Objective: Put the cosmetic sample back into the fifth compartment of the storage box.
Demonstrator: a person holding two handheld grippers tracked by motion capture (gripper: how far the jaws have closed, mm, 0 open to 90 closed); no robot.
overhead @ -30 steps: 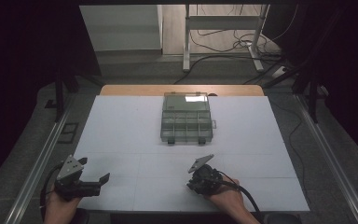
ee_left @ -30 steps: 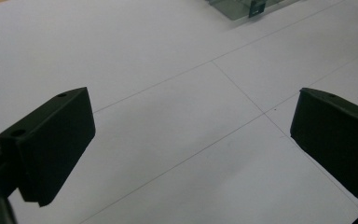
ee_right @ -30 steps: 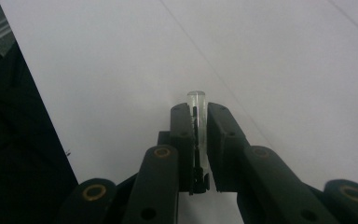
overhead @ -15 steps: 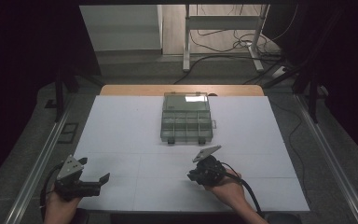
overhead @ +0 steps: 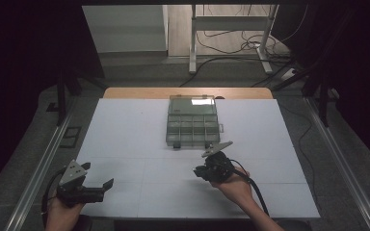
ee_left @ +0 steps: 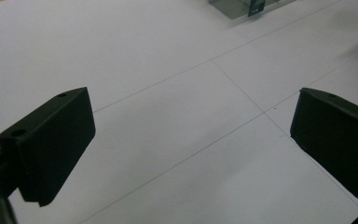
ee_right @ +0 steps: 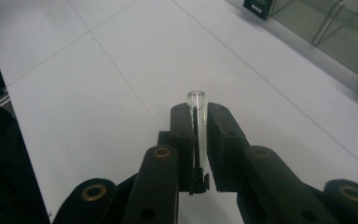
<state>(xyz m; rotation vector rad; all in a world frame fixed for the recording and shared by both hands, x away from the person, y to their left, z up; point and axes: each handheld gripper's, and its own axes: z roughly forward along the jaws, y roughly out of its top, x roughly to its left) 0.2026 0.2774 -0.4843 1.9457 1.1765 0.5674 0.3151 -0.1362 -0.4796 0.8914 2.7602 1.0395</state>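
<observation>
Clear plastic forms the small tube (ee_right: 197,122) clamped between the two black jaws of the right gripper (ee_right: 198,123). In the right gripper view the tube stands along the jaws, with its rounded end projecting just past their tips and a thin dark part running inside it. The jaws are closed on the tube from both sides.

In the high view the right gripper (overhead: 214,168) is held by a hand (overhead: 235,186) above the white worktop (overhead: 125,130), right of the middle and nearer the front edge than the back edge. Its grey three-cornered plate points toward the compartment box (overhead: 192,123). The box lies at the middle of the back part of the worktop, near the wooden back edge, and is a transparent case divided into several compartments, with two dark latches on its front side. The right gripper is just in front of the box's front right corner and apart from it.

The left gripper (overhead: 83,185) is at the front left corner of the worktop. In the left gripper view its jaws stand wide apart with nothing between them except bare white surface (ee_left: 177,93).
</observation>
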